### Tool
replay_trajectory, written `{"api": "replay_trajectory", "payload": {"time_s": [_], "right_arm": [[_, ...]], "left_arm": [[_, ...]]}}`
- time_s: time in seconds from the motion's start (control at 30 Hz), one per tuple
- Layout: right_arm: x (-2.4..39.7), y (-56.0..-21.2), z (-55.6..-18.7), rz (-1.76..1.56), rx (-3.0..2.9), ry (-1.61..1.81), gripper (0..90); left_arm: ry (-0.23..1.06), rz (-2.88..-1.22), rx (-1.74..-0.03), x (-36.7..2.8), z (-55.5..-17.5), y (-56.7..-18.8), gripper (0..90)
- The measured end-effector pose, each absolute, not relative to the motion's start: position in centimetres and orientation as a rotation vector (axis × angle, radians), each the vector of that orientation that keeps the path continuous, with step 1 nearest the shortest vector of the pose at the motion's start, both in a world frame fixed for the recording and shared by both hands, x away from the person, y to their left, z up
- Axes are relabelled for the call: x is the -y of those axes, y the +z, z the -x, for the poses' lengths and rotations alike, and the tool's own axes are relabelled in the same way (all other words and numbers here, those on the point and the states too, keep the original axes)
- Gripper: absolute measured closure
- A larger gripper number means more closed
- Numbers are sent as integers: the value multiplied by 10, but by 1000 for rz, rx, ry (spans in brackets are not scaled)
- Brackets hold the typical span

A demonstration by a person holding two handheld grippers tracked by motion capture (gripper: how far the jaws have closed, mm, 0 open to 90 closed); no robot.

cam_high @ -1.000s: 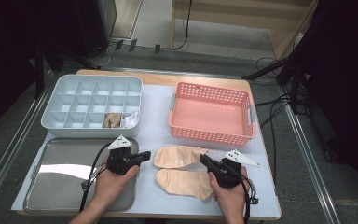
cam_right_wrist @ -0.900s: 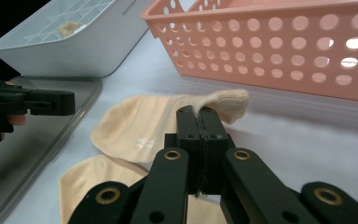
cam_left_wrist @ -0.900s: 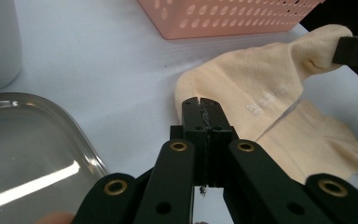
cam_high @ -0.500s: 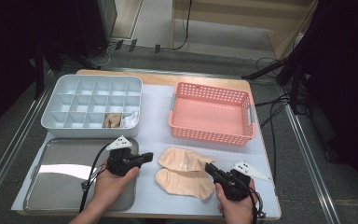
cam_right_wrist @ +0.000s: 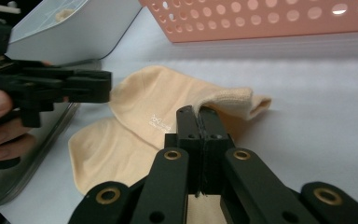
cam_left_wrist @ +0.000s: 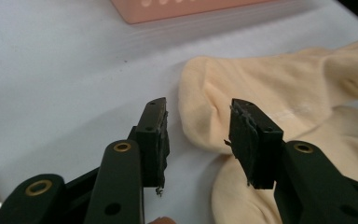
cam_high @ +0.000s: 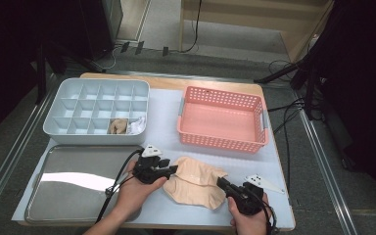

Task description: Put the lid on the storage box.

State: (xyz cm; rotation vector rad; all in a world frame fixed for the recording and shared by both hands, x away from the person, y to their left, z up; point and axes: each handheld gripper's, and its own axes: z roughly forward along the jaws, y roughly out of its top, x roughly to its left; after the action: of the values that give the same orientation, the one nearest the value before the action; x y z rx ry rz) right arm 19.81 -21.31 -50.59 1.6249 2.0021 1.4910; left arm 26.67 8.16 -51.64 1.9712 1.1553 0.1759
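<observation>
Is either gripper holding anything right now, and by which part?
The right gripper is shut on the upper sock, pinching the fabric beside its cuff. The left gripper holds nothing; its fingers stand open at the sock's other end.

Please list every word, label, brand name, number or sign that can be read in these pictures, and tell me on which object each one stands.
No text can be read with certainty.
Small white print on the upper beige sock, just ahead of the right hand-held gripper: too small and blurred to read.
Faint white mark on the same sock in the left gripper view: blurred, not readable.
</observation>
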Motion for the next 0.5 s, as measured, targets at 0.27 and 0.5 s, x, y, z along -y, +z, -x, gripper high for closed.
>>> {"api": "replay_trajectory", "payload": {"time_s": [0.27, 0.5], "right_arm": [[217, -507, -199, -1621, -1999, 1487, 900], [216, -494, -190, -1587, -1971, 1537, 900]], "left_arm": [[154, -2041, -1157, -81, -279, -515, 893], [64, -1928, -1099, -98, -262, -495, 897]]}}
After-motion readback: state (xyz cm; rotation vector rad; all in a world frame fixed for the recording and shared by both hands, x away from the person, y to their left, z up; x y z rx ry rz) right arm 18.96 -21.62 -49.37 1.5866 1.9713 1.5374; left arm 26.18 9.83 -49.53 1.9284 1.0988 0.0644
